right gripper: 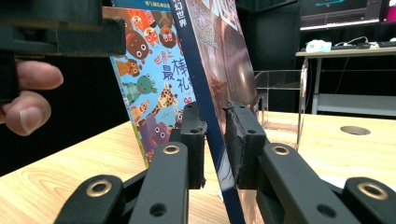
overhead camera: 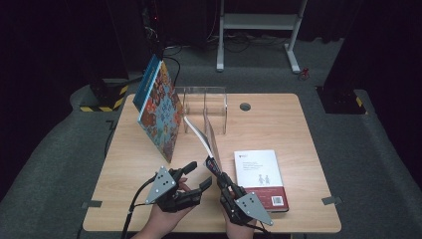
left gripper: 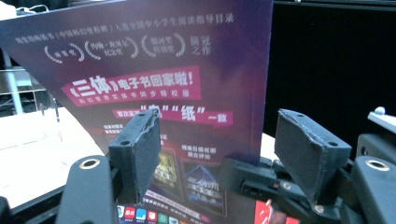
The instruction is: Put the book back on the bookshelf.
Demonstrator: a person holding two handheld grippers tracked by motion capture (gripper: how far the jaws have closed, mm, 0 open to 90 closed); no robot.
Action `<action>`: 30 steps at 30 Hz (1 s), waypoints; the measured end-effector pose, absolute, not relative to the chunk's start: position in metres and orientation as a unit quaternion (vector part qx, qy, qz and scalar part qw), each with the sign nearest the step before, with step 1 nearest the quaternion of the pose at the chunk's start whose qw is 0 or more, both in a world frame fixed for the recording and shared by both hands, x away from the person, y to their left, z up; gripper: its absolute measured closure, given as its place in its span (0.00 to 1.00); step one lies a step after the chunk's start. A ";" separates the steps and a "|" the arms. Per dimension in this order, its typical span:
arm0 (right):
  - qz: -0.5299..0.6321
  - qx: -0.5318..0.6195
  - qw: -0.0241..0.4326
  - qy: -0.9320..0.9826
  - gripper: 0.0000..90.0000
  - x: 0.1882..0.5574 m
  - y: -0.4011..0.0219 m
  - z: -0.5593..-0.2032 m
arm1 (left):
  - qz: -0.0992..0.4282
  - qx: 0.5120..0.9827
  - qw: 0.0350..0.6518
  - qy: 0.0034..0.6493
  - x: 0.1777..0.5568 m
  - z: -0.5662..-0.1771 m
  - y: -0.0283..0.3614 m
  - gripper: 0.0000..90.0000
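A thin book is held up on edge in front of the clear rack, its near lower corner clamped between the pads of the right gripper. Its long axis runs from that corner up and away toward the rack, into whose middle slot the far end seems to reach (contact there cannot be told). In the right gripper view the book rises steeply, spine toward the camera, with both jaws pressed on its spine edge. The left gripper is seen just left of the book, jaws apart, nothing between its pads; in its own view the purple back cover stands beyond them. A picture book leans tilted at the left of the rack. A white book lies flat at the right, near the right gripper.
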State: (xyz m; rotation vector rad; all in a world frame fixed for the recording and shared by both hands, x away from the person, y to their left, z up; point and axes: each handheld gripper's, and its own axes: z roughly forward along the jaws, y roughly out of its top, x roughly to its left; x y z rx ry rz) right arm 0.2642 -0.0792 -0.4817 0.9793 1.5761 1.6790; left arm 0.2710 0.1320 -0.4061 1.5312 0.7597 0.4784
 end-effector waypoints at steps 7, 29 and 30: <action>0.637 0.375 0.314 0.596 0.86 0.264 -0.077 -0.481 | 0.210 0.667 0.623 0.350 0.275 -0.400 0.119 0.31; 0.646 0.339 0.291 0.619 0.84 0.256 -0.049 -0.481 | 0.246 0.660 0.605 0.372 0.273 -0.395 0.117 0.40; 0.645 0.331 0.288 0.626 0.84 0.255 -0.044 -0.482 | 0.250 0.660 0.603 0.371 0.271 -0.395 0.119 0.42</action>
